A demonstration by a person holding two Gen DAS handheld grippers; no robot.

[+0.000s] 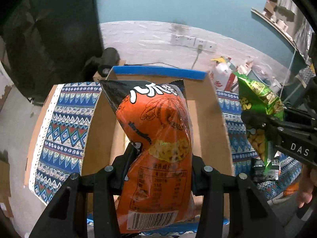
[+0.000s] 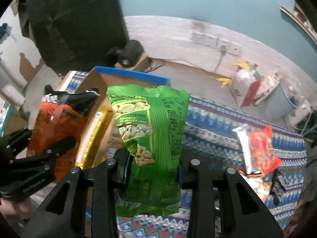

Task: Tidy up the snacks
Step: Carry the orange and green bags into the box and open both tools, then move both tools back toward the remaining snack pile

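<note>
My left gripper [image 1: 162, 158] is shut on an orange snack bag [image 1: 158, 138] and holds it upright above the open cardboard box [image 1: 220, 119]. My right gripper [image 2: 153, 162] is shut on a green bean snack bag [image 2: 152, 134], held above the patterned cloth just right of the box [image 2: 89, 83]. The green bag [image 1: 257, 107] and right gripper [image 1: 273, 127] show at the right of the left wrist view. The orange bag [image 2: 57, 123] and left gripper [image 2: 39, 154] show at the left of the right wrist view. A gold packet [image 2: 93, 136] lies inside the box.
The box stands on a table with a blue patterned cloth [image 2: 218, 130]. A red-and-silver snack packet [image 2: 259, 150] and a dark packet [image 2: 277, 186] lie on the cloth at right. A dark packet [image 1: 265, 170] lies right of the box. White bags [image 2: 245, 85] stand by the wall.
</note>
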